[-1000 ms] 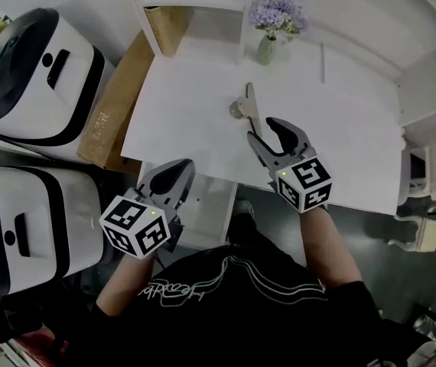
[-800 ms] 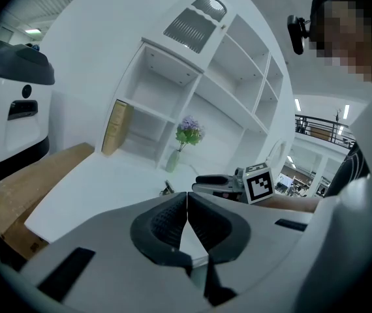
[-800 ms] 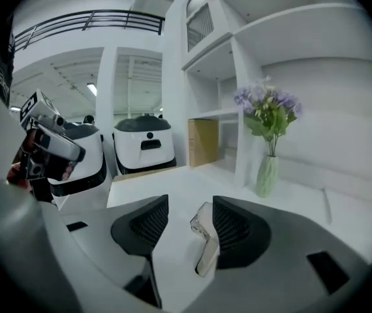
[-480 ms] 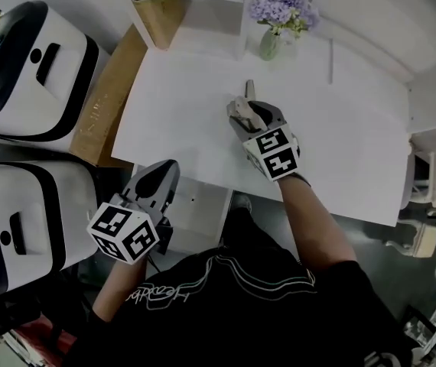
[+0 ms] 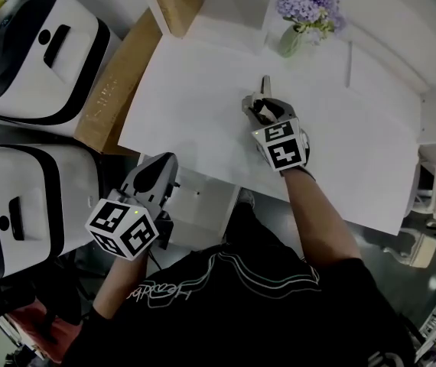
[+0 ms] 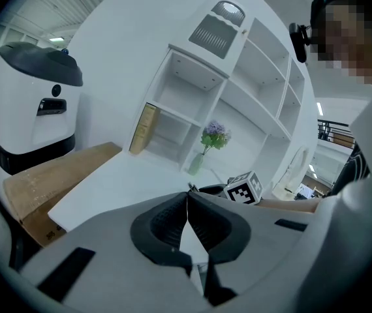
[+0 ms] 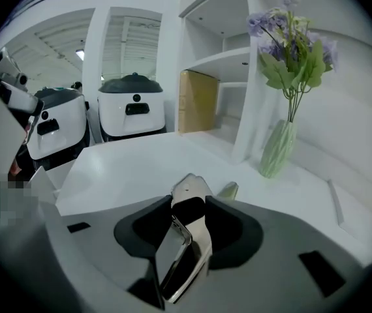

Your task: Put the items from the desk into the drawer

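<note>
A: Anything in the right gripper (image 5: pixel 264 107)?
B: Yes, a metal item (image 7: pixel 199 233), silver and cream with a black patch. Has just been closing the jaws on it, now partway in from wide. Pads (image 7: pixel 148 230) touching it on both sides in the right gripper view.
A: Where in frame?
B: Upper middle of the head view, down at the white desk (image 5: pixel 180 105), with one narrow end poking out past the fingertips toward the top. Lifted or resting, cannot tell.
A: And in the left gripper (image 6: pixel 187 197)?
B: Nothing. Jaws closed, tips meeting, only a thin wedge of gap lower down. Hovers at lower left of the head view, just off the desk's near edge, well apart from the item.
A: Drawer anywhere?
B: Maybe the white unit (image 5: pixel 203 201) tucked under that near edge, just right of the left gripper. Cannot tell whether drawer or not, nor whether open.
A: Anything else on the desk?
B: At the top right of the head view, beyond the item, a pale green vase (image 5: pixel 289 43) with purple flowers (image 5: pixel 310 2).
A: And off it?
B: Along the desk's left edge, a brown cardboard box (image 5: pixel 115 90). Further left, two white-and-black machines (image 5: pixel 27 52), one above the other in frame. At top centre, a white shelf (image 5: pixel 233 6) with a tan box (image 5: pixel 176 2) standing in it.
</note>
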